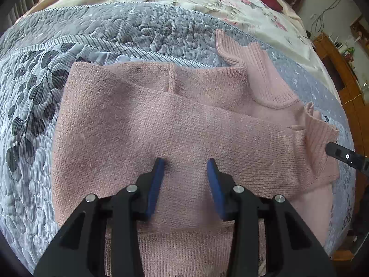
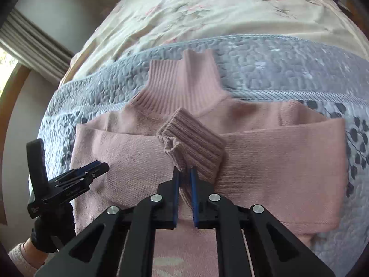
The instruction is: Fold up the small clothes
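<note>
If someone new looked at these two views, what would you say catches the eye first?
First, the pink sweater spread across the grey quilted blanket, its ribbed neck pointing toward the floral bedsheet. Next, the right gripper, shut on a ribbed cuff folded over the sweater's middle. Last, the left gripper, open over the knit.

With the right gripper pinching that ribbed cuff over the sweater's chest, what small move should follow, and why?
Probably lower the cuff and let go. The right gripper is shut on it, and the sleeve already lies across the sweater body below the collar, so the fold looks placed. The left gripper is open over the knit, holding nothing.
</note>
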### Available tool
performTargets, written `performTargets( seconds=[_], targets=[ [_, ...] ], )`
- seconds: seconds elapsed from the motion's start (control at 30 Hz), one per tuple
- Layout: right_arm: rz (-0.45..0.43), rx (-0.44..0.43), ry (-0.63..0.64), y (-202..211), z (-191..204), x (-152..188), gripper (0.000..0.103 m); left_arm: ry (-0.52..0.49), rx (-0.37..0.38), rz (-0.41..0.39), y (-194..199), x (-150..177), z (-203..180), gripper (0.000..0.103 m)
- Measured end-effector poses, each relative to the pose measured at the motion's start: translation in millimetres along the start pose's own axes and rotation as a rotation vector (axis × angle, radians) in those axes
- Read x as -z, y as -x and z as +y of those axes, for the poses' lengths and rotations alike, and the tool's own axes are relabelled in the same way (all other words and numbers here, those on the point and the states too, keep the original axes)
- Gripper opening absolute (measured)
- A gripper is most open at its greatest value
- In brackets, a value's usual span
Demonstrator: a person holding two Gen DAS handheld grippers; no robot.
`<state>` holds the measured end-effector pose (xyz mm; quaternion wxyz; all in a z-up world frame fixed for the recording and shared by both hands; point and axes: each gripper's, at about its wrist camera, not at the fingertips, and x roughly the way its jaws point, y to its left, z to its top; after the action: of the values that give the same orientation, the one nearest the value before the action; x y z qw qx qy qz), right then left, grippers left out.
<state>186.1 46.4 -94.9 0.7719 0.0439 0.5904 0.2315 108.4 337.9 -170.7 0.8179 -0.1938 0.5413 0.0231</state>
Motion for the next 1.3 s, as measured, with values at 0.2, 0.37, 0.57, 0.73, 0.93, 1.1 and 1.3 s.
performTargets(
  seconds=[0.2,0.37,0.57,0.73,0.93,1.1,1.3],
  targets=[
    [0.061,0.039,-0.117,-5.7,-56.1,16.7,0.009,-0.024,-0.017,-0.006,-1.3,1.5,-3.9,0.042],
    [0.12,0.092,-0.126,-14.5,-72.0,33.7,0.016,-0.051,-0.038,-0.002,-2.4,1.5,-9.4,0.045],
    [-0.016,0.099,-0.035,19.9,-52.8,16.4,0.02,-0.003,0.004,-0.045,19.6,-8.1,-20.2,0.046],
    [0.019,0.085,0.022,-4.7,-39.5,3.5,0.02,-0.072,-0.004,-0.031,9.1,-11.3,-43.7,0.046],
    [0.076,0.099,-0.038,-30.1,-69.0,18.4,0.019,-0.137,-0.035,-0.003,-12.3,1.6,-42.4,0.046],
    [0.076,0.099,-0.005,-30.4,-67.9,21.0,0.02,-0.177,-0.039,-0.009,-14.7,5.4,-44.3,0.047],
    [0.105,0.042,-0.013,-21.1,-63.0,1.2,0.028,-0.144,-0.005,0.012,-1.6,-15.8,-44.4,0.048]
  ],
)
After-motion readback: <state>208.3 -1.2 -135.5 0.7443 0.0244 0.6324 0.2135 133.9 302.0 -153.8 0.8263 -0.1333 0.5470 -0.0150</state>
